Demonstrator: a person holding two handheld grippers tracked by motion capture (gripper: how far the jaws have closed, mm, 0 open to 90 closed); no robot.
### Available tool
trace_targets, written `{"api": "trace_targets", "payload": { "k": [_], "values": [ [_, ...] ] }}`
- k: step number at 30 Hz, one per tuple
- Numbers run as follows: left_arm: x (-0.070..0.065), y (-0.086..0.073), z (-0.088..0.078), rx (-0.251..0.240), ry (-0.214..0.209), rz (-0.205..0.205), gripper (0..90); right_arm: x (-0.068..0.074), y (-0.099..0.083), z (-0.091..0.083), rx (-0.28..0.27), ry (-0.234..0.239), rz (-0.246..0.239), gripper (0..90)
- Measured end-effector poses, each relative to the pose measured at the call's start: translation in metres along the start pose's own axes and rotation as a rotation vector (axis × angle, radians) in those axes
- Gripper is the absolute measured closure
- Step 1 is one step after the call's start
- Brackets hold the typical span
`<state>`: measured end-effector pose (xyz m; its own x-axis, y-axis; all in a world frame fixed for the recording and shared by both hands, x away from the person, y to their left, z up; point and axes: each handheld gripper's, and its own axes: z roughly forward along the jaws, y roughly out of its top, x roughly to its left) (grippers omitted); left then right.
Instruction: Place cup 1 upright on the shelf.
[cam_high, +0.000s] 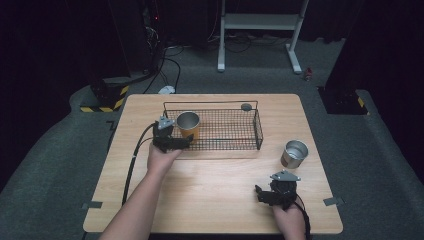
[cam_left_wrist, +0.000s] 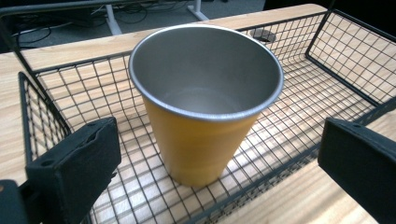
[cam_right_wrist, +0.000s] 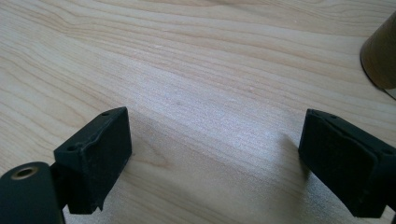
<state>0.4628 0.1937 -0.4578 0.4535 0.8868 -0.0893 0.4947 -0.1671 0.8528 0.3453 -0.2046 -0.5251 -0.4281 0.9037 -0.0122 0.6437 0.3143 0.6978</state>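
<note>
Black pads of the left tongs (cam_left_wrist: 210, 158) stand wide apart at the near edge of the wire basket (cam_left_wrist: 327, 60), released, one on each side of the yellow cup (cam_left_wrist: 201, 126) and apart from it. Cup upright inside the basket, at its left end, steel lining visible, nothing in it. From the high view the left tongs (cam_high: 172, 141) sit just outside the basket's front-left corner, near the cup (cam_high: 188, 124).

Right tongs (cam_right_wrist: 215, 158): likewise wide open, gripping nothing, pads hovering over bare counter (cam_right_wrist: 187, 60). High view puts them (cam_high: 265, 192) near the counter's front right edge, well apart from the basket (cam_high: 235, 131).

Second cup, silver (cam_high: 294, 153), stands upright on the counter to the right of the basket, beyond the right tongs; its brown edge shows at the right gripper view's corner (cam_right_wrist: 380, 56).

Judgement on progress: one cup is in the basket, one remains outside. Roughly half done; remaining step would be gripping the silver cup and placing it in the basket.
</note>
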Motion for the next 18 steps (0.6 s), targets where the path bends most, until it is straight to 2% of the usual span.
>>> {"api": "trace_targets", "payload": {
  "k": [5, 18],
  "values": [
    [-0.001, -0.006, -0.015, -0.027, 0.011, -0.002, 0.1, 0.000, 0.000, 0.000, 0.000, 0.000, 0.000, 9.2],
    [0.006, -0.020, -0.047, -0.029, 0.012, -0.018, 0.4, 0.000, 0.000, 0.000, 0.000, 0.000, 0.000, 9.2]
  ]
}}
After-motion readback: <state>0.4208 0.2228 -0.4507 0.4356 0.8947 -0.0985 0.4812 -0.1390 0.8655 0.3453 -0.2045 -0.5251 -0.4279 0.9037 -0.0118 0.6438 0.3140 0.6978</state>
